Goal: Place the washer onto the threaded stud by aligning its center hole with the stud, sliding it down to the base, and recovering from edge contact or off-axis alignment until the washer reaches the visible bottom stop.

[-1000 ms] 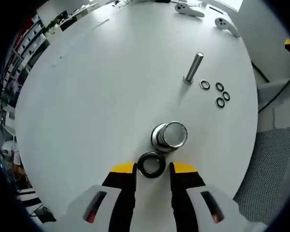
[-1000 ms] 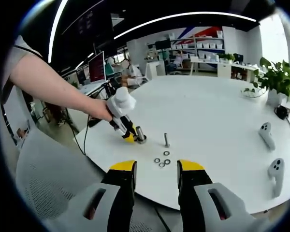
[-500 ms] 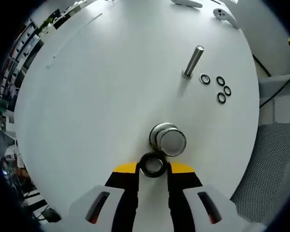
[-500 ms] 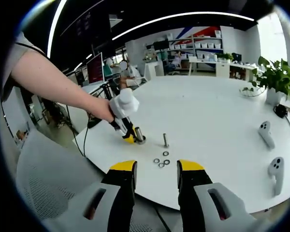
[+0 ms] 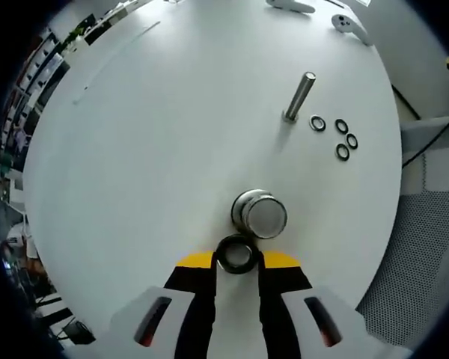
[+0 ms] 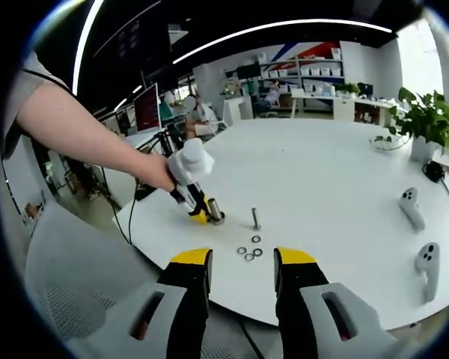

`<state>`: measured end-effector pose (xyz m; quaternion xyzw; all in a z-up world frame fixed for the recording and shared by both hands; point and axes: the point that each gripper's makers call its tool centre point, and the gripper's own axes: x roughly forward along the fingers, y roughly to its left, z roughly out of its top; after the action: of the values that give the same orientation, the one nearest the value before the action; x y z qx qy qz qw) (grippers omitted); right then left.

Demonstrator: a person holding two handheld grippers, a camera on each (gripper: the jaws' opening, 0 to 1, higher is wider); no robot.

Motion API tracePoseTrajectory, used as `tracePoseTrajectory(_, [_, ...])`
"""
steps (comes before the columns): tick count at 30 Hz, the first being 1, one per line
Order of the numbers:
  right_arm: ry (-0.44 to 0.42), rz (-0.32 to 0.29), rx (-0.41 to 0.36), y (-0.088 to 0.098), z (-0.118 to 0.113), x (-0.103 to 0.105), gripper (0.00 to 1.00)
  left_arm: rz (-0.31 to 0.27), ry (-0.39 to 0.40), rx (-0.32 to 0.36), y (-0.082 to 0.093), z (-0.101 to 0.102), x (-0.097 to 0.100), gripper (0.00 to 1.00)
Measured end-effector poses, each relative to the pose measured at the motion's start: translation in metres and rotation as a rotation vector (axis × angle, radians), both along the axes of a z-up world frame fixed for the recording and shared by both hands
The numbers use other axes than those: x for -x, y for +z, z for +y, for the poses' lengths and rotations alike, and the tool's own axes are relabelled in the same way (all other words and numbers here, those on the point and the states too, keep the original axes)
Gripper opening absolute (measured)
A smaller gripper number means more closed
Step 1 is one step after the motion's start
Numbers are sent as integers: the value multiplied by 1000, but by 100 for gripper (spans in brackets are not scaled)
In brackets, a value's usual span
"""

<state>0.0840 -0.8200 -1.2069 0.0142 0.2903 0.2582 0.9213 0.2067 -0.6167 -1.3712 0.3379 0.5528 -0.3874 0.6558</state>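
Note:
A black ring washer [image 5: 236, 253] lies on the white table [image 5: 150, 149] between the yellow tips of my left gripper [image 5: 236, 263], which is shut on it. Right beyond it stands a wide metal cylinder [image 5: 260, 214], touching or nearly touching the washer. A thin threaded stud [image 5: 299, 96] stands upright farther off, with several small washers [image 5: 341, 138] beside it. In the right gripper view, a person's hand holds the left gripper [image 6: 198, 206] down at the cylinder, left of the stud [image 6: 255, 218]. My right gripper [image 6: 243, 260] hovers open off the table's near edge, holding nothing.
Two white controllers [image 6: 413, 208] lie on the table at the right, and a potted plant [image 6: 426, 118] stands at the far right. A mesh chair [image 6: 75, 277] sits below left of the table edge. Office shelves and desks fill the background.
Over the last second my left jaws have narrowed onto the black washer and the view has shifted slightly. The right gripper has stayed open and almost still.

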Motion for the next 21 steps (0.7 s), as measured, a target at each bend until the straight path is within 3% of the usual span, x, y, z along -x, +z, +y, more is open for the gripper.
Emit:
tracePoseTrajectory(12, [-1, -2, -3, 1, 0, 0, 35, -11, 6, 14, 13, 7, 0, 18])
tracePoseTrajectory(21, [3, -3, -4, 1, 1, 0, 35, -63, -18, 46, 40, 11, -4, 18])
